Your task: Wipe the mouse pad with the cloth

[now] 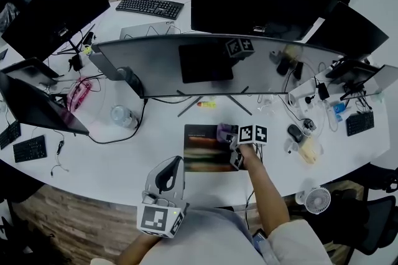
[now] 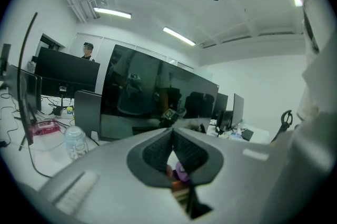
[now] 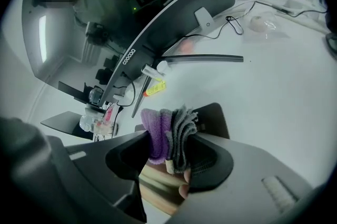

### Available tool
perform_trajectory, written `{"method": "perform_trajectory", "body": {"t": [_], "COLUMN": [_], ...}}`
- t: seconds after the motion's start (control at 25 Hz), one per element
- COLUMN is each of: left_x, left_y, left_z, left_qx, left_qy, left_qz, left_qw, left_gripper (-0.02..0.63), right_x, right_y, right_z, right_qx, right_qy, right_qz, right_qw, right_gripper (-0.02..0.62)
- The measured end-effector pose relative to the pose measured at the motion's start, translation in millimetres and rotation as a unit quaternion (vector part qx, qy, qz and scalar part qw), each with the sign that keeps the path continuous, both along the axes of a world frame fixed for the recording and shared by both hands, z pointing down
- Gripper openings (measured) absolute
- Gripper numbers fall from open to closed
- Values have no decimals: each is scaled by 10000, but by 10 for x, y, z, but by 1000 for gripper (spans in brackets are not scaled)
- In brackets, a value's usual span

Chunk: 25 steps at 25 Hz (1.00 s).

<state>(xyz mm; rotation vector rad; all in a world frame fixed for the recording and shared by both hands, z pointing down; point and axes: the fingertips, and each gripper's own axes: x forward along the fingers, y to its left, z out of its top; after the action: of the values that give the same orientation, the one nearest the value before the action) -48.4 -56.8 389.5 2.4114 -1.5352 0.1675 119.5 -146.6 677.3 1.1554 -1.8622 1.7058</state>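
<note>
Right gripper [image 3: 169, 145] is pinching the cloth [image 3: 167, 132], a purple-and-grey bundle clamped between both jaws, with its folds sticking out past the tips. In the head view the right gripper [image 1: 234, 147] sits over the right side of the mouse pad [image 1: 200, 149], with the cloth [image 1: 225, 131] at the pad's far right corner. Cannot tell if the cloth actually touches the pad. The pad's dark far edge [image 3: 217, 111] shows just behind the cloth in the right gripper view.

Left gripper [image 2: 172, 134] has its jaws pressed together at the tips, with nothing between them. The left gripper [image 1: 169, 178] is held near the table's front edge, left of the pad and apart from the cloth.

The pad lies flat on the white desk [image 1: 124, 158], in front of the curved monitor [image 1: 217, 65]. A yellow marker [image 1: 206, 104] lies between monitor and pad. The bottle [image 1: 121, 114] is to the pad's left, the mouse [image 1: 295, 132] to its right, and the small fan [image 1: 318, 199] is off at the near right.
</note>
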Motion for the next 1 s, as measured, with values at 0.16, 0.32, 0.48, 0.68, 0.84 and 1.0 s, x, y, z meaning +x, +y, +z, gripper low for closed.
{"method": "perform_trajectory", "body": {"t": [0.16,0.32,0.48,0.68,0.84,1.0], "left_x": [14,0,-2,24,45,68], "left_y": [-6,-8,-4,0,24,28], "left_z": [-9,-12,1,59,59,51], "left_qx": [-10,-28,15,-30,-27,-11], "left_qy": [-7,-23,-29,-41,-43,-51], "left_qz": [0,0,11,45,62,71], "left_qw": [10000,10000,10000,10000,10000,10000], "left_gripper": [0,0,0,0,0,0], "right_x": [91,133,209,351,443,521], "right_y": [6,17,28,33,48,65], "right_z": [-6,-6,2,0,6,2], "right_qx": [-37,-57,-79,-68,-66,-47], "right_qy": [1,4,28,65,78,134], "right_qz": [26,58,146,266,348,364], "right_qw": [10000,10000,9999,9996,9993,9992], "right_gripper": [201,201,201,201,202,202]}}
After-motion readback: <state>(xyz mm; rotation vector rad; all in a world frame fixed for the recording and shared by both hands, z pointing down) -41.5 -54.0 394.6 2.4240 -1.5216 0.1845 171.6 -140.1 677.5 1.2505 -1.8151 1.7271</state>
